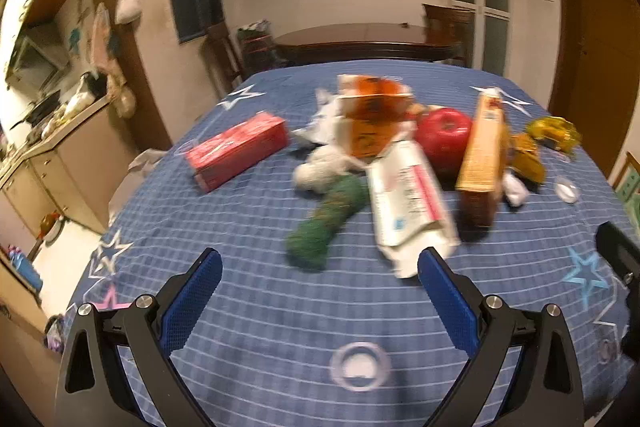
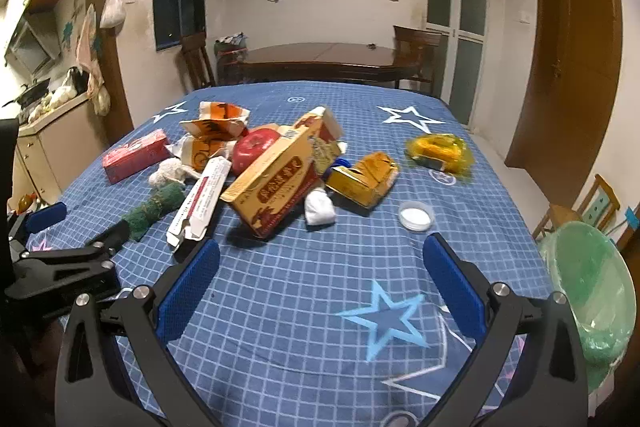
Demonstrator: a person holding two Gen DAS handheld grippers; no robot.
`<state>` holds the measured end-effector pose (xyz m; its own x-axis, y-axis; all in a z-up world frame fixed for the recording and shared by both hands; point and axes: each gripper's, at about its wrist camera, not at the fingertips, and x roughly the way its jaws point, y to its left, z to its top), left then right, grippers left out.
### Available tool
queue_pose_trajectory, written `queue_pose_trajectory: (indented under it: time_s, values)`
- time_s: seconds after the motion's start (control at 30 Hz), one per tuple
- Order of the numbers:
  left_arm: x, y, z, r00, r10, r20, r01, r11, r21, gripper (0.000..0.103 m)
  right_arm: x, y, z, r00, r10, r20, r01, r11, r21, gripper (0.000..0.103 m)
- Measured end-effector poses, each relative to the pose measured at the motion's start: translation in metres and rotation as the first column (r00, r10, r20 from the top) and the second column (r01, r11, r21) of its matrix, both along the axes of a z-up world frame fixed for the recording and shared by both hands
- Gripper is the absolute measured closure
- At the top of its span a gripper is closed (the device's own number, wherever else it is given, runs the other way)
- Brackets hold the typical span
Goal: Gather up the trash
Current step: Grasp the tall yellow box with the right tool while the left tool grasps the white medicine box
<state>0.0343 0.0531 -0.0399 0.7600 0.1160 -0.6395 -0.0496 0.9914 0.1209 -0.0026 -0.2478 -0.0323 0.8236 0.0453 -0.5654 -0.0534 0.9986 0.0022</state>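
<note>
Left tongs (image 1: 320, 267) spread wide, holding nothing, tips w/ blue pads hovering lower centre over the blue checked star-print bench cloth (image 1: 280, 327), just short of the white-and-pink flattened carton (image 1: 404, 203). Right tongs (image 2: 322, 255) also wide apart, empty, touching nothing. Trash pile mid-frame: tan cardboard box (image 2: 276, 183), red apple (image 2: 252, 147), green scrub pad (image 2: 154, 211). Green-lined bin (image 2: 592, 287) at right edge.

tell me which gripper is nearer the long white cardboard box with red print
Left. The left gripper has the long white cardboard box just beyond its fingertips; the right gripper sits farther back and to the box's right.
</note>
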Motion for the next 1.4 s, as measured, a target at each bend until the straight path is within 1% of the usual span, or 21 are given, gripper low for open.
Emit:
queue_pose_trajectory:
  time_s: [0.07,0.13,0.2,0.23,0.27,0.33,0.43,0.53,0.6,0.67,0.73,0.83,0.87,0.9,0.93,1.0,1.03,1.1,1.17,1.23,1.4]
  values:
    - [0.002,0.015,-0.004,1.0,0.026,-0.009,-0.026,1.0,-0.001,0.005,0.006,0.007,-0.001,0.999,0.035,-0.008,-0.035,0.999,0.0,0.006]
    - [0.002,0.031,-0.007,0.999,0.051,-0.018,-0.051,0.999,-0.007,0.005,0.014,0.015,-0.002,0.996,0.085,-0.022,-0.084,0.996,0.018,0.011]
    - [0.003,0.047,-0.01,0.997,0.073,-0.027,-0.074,0.997,-0.026,0.005,0.024,0.024,-0.005,0.987,0.152,-0.059,-0.148,0.987,0.066,0.023]
    - [0.003,0.052,-0.011,0.996,0.079,-0.03,-0.08,0.996,-0.039,0.005,0.032,0.027,-0.008,0.979,0.183,-0.085,-0.175,0.98,0.097,0.026]
    - [0.004,0.057,-0.011,0.996,0.079,-0.033,-0.081,0.995,-0.057,0.005,0.037,0.028,-0.009,0.976,0.193,-0.099,-0.181,0.976,0.118,0.03]
    - [0.003,0.061,-0.011,0.998,0.063,-0.027,-0.065,0.995,-0.08,0.005,0.047,0.026,-0.011,0.981,0.162,-0.105,-0.146,0.979,0.145,0.031]
    - [0.004,0.054,-0.012,1.0,0.019,-0.015,-0.02,0.997,-0.079,0.005,0.064,0.019,-0.009,0.989,0.103,-0.106,-0.084,0.982,0.168,0.03]
    - [0.01,0.046,-0.02,0.999,-0.004,-0.045,0.001,0.996,-0.084,0.005,0.086,0.025,-0.006,0.991,0.077,-0.108,-0.058,0.984,0.167,0.029]
    - [0.016,0.044,-0.026,0.998,-0.003,-0.068,-0.004,0.995,-0.097,0.005,0.1,0.035,-0.005,0.992,0.068,-0.11,-0.05,0.986,0.159,0.022]
    - [0.019,0.045,-0.028,0.997,0.003,-0.078,-0.011,0.994,-0.105,0.005,0.114,0.043,-0.009,0.992,0.038,-0.121,-0.022,0.991,0.132,0.019]
    - [0.021,0.045,-0.028,0.997,0.008,-0.078,-0.016,0.994,-0.107,0.005,0.127,0.048,-0.018,0.987,-0.004,-0.158,0.022,0.994,0.111,0.019]
    - [0.022,0.044,-0.028,0.997,-0.002,-0.08,-0.007,0.995,-0.103,0.005,0.139,0.047,-0.031,0.974,-0.023,-0.225,0.053,0.99,0.128,0.02]
    - [0.022,0.042,-0.028,0.997,-0.007,-0.08,-0.001,0.995,-0.102,0.005,0.138,0.048,-0.033,0.973,-0.018,-0.23,0.051,0.989,0.136,0.034]
    - [0.022,0.041,-0.028,0.997,-0.015,-0.079,0.007,0.995,-0.103,0.005,0.138,0.049,-0.034,0.971,-0.012,-0.238,0.044,0.99,0.131,0.045]
    - [0.022,0.038,-0.027,0.997,-0.026,-0.078,0.018,0.994,-0.105,0.005,0.137,0.048,-0.035,0.971,-0.013,-0.237,0.045,0.99,0.132,0.047]
    - [0.02,0.032,-0.026,0.996,-0.041,-0.074,0.033,0.994,-0.108,0.005,0.133,0.039,-0.034,0.972,-0.007,-0.234,0.05,0.983,0.175,0.057]
    - [0.019,0.03,-0.025,0.996,-0.049,-0.071,0.041,0.993,-0.109,0.005,0.13,0.035,-0.033,0.973,-0.012,-0.229,0.055,0.982,0.181,0.061]
    - [0.019,0.025,-0.024,0.995,-0.067,-0.068,0.059,0.991,-0.12,0.005,0.123,0.026,-0.031,0.977,-0.022,-0.214,0.064,0.98,0.191,0.071]
    - [0.019,0.02,-0.023,0.994,-0.085,-0.069,0.076,0.989,-0.129,0.005,0.117,0.02,-0.029,0.978,-0.02,-0.208,0.064,0.976,0.207,0.076]
    - [0.021,0.01,-0.021,0.992,-0.108,-0.07,0.099,0.987,-0.13,0.005,0.105,0.013,-0.025,0.983,-0.003,-0.183,0.047,0.97,0.238,0.076]
    - [0.024,-0.017,-0.015,0.987,-0.157,-0.038,0.152,0.982,-0.108,0.007,0.079,-0.004,-0.007,0.995,0.005,-0.104,0.022,0.966,0.258,0.076]
